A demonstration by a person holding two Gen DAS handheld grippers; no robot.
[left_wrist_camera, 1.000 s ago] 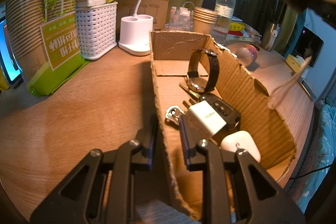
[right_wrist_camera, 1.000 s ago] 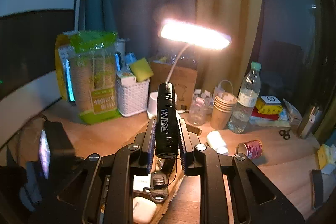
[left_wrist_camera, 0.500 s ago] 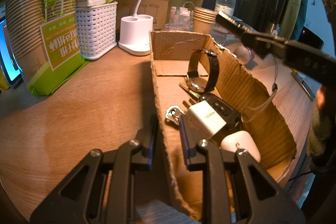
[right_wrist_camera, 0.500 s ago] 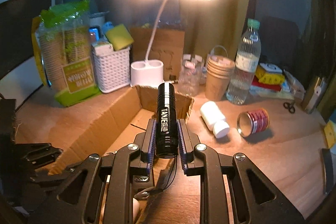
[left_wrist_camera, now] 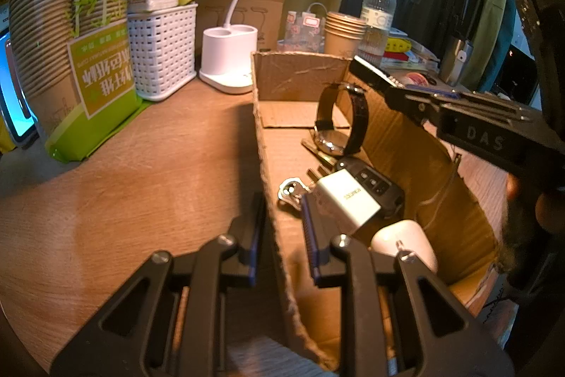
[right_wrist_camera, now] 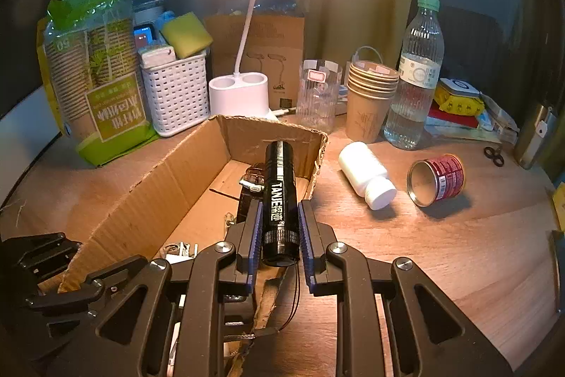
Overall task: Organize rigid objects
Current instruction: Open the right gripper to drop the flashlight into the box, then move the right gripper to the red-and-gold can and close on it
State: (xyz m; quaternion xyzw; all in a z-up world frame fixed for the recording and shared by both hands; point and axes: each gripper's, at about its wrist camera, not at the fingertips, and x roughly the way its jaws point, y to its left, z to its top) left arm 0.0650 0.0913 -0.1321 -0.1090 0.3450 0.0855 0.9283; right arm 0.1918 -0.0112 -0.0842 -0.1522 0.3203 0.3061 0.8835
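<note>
The right gripper (right_wrist_camera: pixel 280 235) is clamped on a black flashlight (right_wrist_camera: pixel 279 196), its blue pads pressed on the barrel's two sides, and it tilts downward. The flashlight points away from the camera, its far end above the open cardboard box (right_wrist_camera: pixel 148 186) and over the box's right wall. In the left wrist view the same gripper (left_wrist_camera: pixel 374 75) reaches in from the right above that wall, with part of the person's hand (left_wrist_camera: pixel 522 200) behind it.

The left gripper (left_wrist_camera: pixel 280 232) pinches the box's near left wall between its closed fingers, also angled downward.

Inside the box lie a wristwatch (left_wrist_camera: pixel 339 122), a car key (left_wrist_camera: pixel 374 182), a white charger (left_wrist_camera: pixel 349 200) and a white earbud case (left_wrist_camera: pixel 406 242).

On the wooden table (right_wrist_camera: pixel 441 242) right of the box lie a white pill bottle (right_wrist_camera: pixel 365 174) and a red can (right_wrist_camera: pixel 436 179), both on their sides.
</note>
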